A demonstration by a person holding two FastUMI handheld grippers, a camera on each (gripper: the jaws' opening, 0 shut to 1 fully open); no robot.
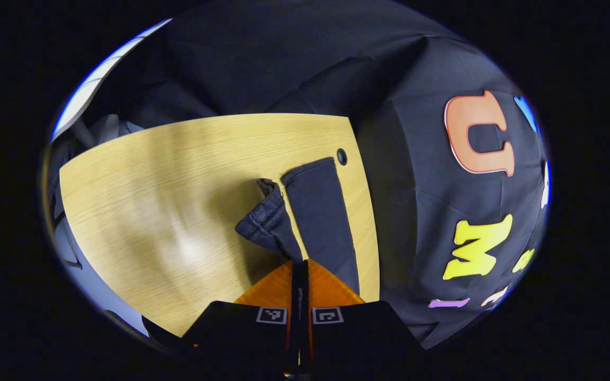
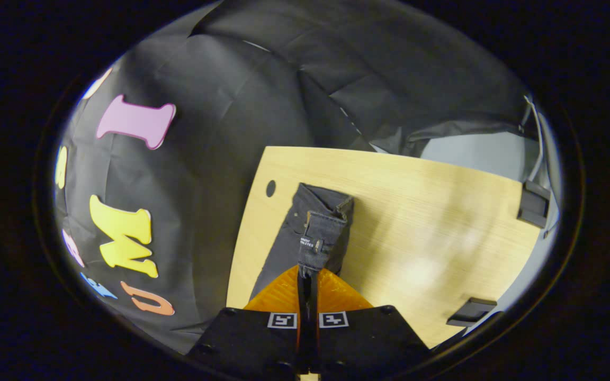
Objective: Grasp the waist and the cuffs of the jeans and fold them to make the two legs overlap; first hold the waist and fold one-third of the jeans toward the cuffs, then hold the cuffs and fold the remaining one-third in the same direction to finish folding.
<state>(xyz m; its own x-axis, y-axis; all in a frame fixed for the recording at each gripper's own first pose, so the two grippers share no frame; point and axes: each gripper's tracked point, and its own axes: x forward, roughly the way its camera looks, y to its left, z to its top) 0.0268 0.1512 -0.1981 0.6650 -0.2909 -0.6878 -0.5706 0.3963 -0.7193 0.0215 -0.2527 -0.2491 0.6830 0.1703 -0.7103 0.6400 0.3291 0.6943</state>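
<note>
Left claw (image 1: 299,264) first: its orange fingers (image 1: 270,288) are pinched together on dark denim, a bunched, stitched hem lifting off the desk (image 1: 141,211). That looks like the cuff end of the jeans (image 1: 318,211), one leg raised in the grip while the other lies flat beneath, running toward the desk's corner with the small round hole (image 1: 342,156). The flat leg sits close along the desk edge beside the booth wall.

Over to the right claw (image 2: 307,275): orange fingers (image 2: 284,293) closed too, clamped on a strip of the jeans (image 2: 289,233) with a belt loop, so this reads as the waist end. It hangs up from the fingertips; the rest of the garment lies flat on the desk (image 2: 416,211), near the edge by the hole (image 2: 270,188).

So where are we? My read is the first fold is under way: both ends gripped and lifted, one leg being carried over the other. The legs don't yet look fully stacked, and both one-third folds seem left to do.

Writing: a small white label (image 2: 309,242) sits on the held strip, too tiny to read. Square markers (image 2: 282,319) sit on the claw body. Two black clamps (image 2: 532,203) grip the desk's far edge.
</note>
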